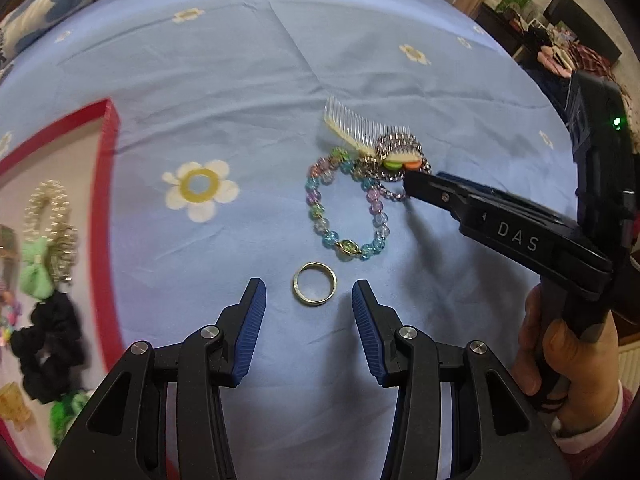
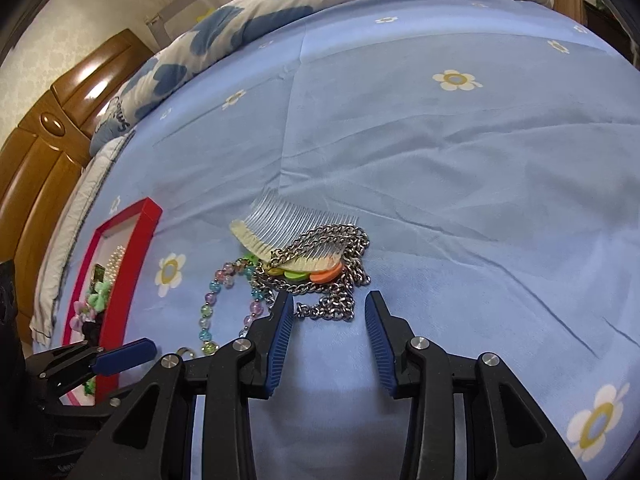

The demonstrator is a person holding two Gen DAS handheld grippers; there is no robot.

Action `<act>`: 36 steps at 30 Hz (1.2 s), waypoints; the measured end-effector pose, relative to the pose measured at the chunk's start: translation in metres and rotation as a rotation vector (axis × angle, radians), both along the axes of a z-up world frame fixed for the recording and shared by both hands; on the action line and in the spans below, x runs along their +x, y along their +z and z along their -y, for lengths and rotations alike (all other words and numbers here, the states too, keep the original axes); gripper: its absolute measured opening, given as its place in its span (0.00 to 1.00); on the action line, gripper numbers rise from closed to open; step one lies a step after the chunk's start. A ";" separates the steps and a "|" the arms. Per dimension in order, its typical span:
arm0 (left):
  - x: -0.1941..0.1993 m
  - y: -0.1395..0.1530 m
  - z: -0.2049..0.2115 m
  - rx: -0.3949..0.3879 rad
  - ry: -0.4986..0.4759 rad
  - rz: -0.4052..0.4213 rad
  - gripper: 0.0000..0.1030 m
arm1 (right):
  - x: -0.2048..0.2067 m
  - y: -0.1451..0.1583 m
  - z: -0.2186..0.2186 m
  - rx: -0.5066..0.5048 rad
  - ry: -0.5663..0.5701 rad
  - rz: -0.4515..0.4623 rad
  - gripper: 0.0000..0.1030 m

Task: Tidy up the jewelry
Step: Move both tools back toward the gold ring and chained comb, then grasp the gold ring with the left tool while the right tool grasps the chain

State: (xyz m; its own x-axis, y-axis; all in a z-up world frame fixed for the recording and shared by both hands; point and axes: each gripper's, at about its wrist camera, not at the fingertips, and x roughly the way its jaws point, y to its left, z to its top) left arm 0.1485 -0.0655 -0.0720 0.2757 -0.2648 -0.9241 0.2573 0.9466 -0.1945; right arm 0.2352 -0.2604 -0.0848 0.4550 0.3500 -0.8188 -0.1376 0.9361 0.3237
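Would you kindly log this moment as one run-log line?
left gripper: open over ring | right gripper: open at chain | tray: partly filled

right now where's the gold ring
In the left wrist view the gold ring lies flat on the blue sheet, just ahead of the open left claw, below the beaded bracelet.

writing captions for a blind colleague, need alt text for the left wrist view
Open left tongs hover over a gold ring on a blue floral bedsheet. Beyond lie a beaded bracelet, comb and chain, where the right tongs reach.
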 end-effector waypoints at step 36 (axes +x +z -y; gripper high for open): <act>-0.036 0.059 -0.055 -0.081 0.097 0.145 0.20 | -0.045 0.106 0.001 0.144 -0.011 0.240 0.09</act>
